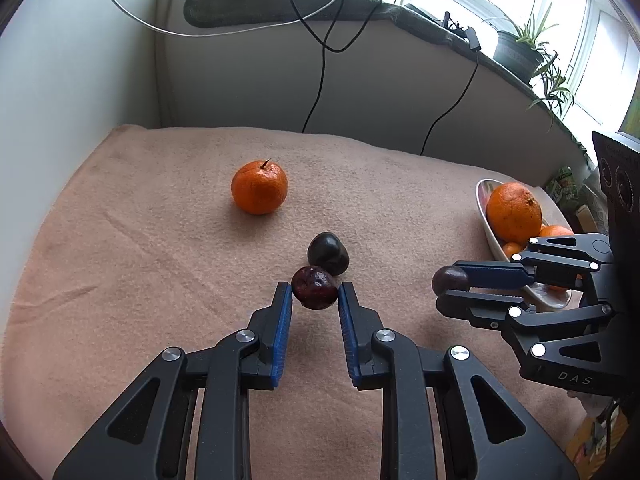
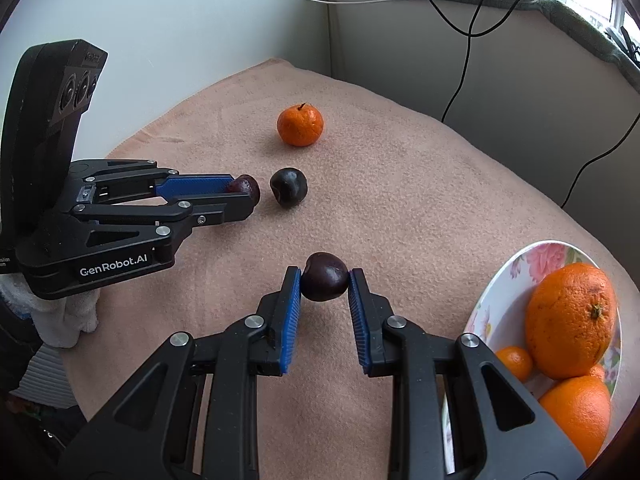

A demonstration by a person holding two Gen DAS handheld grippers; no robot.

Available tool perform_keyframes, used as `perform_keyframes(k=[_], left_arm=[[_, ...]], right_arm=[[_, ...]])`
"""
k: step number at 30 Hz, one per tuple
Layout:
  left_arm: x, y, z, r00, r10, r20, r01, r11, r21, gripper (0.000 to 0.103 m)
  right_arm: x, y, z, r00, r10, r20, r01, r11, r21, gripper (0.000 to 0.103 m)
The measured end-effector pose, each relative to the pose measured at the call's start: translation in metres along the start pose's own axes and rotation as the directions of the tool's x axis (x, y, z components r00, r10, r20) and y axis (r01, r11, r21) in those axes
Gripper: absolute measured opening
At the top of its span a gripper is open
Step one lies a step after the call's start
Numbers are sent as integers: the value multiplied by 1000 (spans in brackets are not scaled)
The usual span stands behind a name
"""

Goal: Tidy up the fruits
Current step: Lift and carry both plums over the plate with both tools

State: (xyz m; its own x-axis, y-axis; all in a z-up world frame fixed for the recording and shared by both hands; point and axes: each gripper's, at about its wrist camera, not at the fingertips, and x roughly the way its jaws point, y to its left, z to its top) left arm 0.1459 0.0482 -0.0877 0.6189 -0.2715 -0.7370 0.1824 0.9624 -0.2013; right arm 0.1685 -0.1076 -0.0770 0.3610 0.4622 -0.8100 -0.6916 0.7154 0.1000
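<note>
Left claw [image 1: 315, 294]: closed on a reddish dark plum [image 1: 314, 293], blue pads pressing its two sides. In the right wrist view this claw [image 2: 250, 196] reaches in from 9 o'clock with that plum [image 2: 243, 189] at its tip.
Surface: a peach-coloured blanket [image 1: 160, 260] covers the counter; all loose fruit lies on it.
Mandarin [image 1: 259, 187]: alone on the blanket at 11 o'clock of the left claw, well apart from the plums, short stem pointing up. In the right wrist view it [image 2: 300, 125] sits at 12 o'clock, farthest from the camera.
Loose plum [image 1: 329, 253]: nearly black, lying free on the blanket just beyond the held reddish plum, at 1 o'clock of it; the two look to be touching or almost so. In the right wrist view it [image 2: 289, 187] lies just right of the left claw's tip.
Right claw [image 2: 325, 282]: closed on a second dark plum [image 2: 324, 277], pads against both sides. In the left wrist view it [image 1: 450, 286] comes in from 3 o'clock, with its plum [image 1: 449, 279] at the fingertips.
Bowl [image 2: 516, 268]: white with a pink flower print, at 4 o'clock of the right claw near the blanket's edge. It holds a large orange [image 2: 570, 320], a second large orange [image 2: 576, 408] below it, and a small mandarin [image 2: 514, 362] beside them.
Background: dark cables [image 1: 320, 80] hang down the grey wall; a potted plant [image 1: 520, 48] stands on the ledge at 2 o'clock.
</note>
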Motion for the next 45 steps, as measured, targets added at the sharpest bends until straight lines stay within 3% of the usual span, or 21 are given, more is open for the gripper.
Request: perform_keyframes(k=[20, 45], left_arm=[[-33, -52, 9, 995, -69, 71, 66, 996, 56, 22], [-11, -133, 17, 985, -170, 30, 164, 975, 148, 22]], right_arm=[[-67, -14, -17, 992, -34, 119, 28, 998, 48, 25], [-124, -89, -54, 972, -153, 176, 120, 976, 184, 25]])
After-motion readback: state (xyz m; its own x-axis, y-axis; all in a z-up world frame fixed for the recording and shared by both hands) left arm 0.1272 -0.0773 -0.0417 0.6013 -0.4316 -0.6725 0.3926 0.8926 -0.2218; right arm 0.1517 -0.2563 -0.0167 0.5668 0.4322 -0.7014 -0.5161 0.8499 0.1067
